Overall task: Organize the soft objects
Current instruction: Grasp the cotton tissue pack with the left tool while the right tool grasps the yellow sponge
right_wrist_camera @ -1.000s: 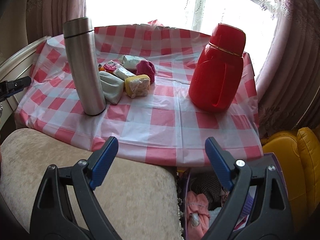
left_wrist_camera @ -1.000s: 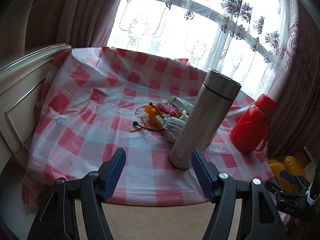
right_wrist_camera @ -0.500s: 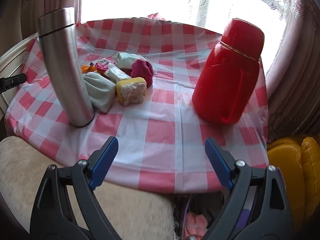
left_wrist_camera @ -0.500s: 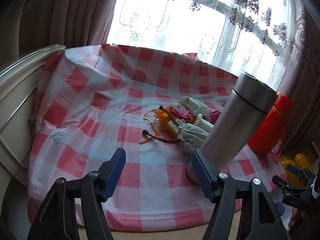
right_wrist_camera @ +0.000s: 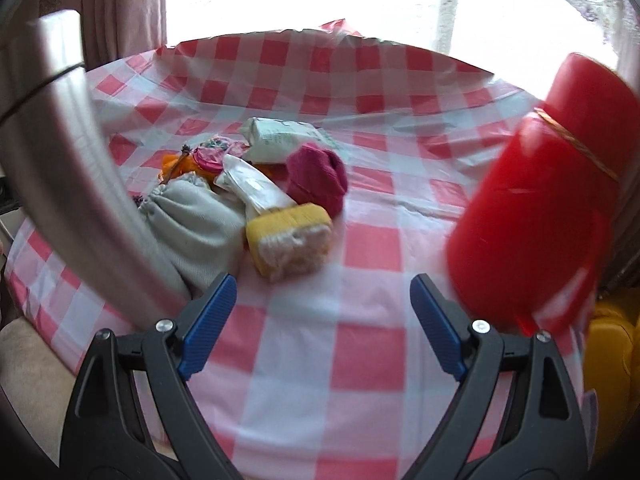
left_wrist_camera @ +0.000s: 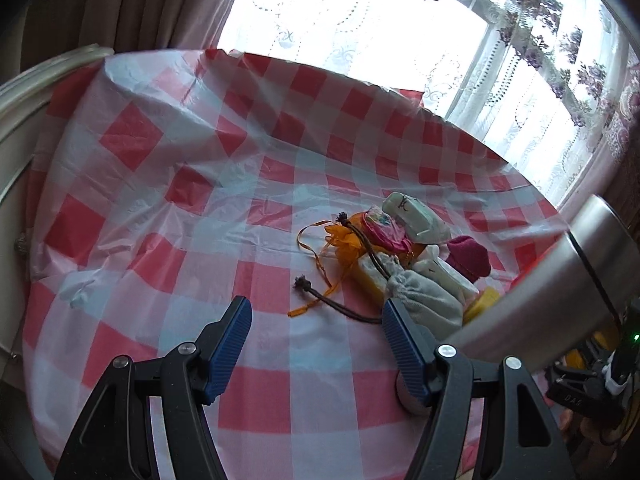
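A bright window (left_wrist_camera: 360,20) with flowered lace curtains (left_wrist_camera: 560,60) fills twelve o'clock; heavy drapes (left_wrist_camera: 140,4) hang at ten, a yellow seat (right_wrist_camera: 612,344) sits at four.

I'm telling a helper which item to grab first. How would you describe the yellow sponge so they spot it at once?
On the red-checked tablecloth, find the pile of soft things between the steel flask and the red jug. The sponge lies at the pile's near edge, beside the grey pouch: the only yellow block.

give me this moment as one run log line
phase: approach | left gripper: open, empty | right gripper: open, empty | soft pile: grey pouch, yellow sponge, untouched | steel flask: upright
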`<state>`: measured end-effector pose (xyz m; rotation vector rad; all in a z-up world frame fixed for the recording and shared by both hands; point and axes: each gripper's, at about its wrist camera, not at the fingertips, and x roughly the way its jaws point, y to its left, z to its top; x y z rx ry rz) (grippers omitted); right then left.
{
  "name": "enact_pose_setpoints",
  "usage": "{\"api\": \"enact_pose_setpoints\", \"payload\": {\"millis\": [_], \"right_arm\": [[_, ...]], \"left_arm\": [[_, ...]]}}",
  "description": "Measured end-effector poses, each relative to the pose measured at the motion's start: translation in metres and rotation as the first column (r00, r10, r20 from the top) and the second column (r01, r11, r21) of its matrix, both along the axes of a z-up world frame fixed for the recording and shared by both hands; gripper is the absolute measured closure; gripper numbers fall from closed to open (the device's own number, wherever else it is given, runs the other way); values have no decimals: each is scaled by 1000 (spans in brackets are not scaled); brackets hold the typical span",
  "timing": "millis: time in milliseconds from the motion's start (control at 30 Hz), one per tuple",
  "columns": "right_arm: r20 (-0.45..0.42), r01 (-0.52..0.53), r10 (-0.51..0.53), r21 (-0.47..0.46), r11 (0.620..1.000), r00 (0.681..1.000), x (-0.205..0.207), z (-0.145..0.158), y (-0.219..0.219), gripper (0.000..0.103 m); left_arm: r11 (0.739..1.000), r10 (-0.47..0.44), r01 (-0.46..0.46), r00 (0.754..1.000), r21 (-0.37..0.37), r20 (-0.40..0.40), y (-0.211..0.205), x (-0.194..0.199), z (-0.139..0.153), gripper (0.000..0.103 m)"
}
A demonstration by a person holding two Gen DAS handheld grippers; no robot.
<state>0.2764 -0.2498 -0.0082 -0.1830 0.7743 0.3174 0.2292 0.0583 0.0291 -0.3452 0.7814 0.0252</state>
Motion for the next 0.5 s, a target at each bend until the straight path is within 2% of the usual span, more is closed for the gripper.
{"api": "enact_pose_setpoints", "payload": {"millis": [67, 233, 367, 500], "right_arm": [[5, -13, 13, 12, 1000, 1000, 9, -4, 5, 13], [27, -53, 53, -3, 999, 998, 24, -12, 19, 13], [22, -68, 68, 0, 998, 997, 36, -19, 25, 13], [17, -73, 73, 13, 997, 997, 45, -25, 25, 13]], "left_arm": [[999, -14, 14, 1000, -47, -13, 3, 14, -4, 34], [995, -32, 30, 999, -90, -19, 8, 50, -10, 37], [990, -99, 97, 995, -105, -15, 2, 83, -8, 37], [969, -192, 187, 981, -164, -17, -8, 122, -5, 37]]}}
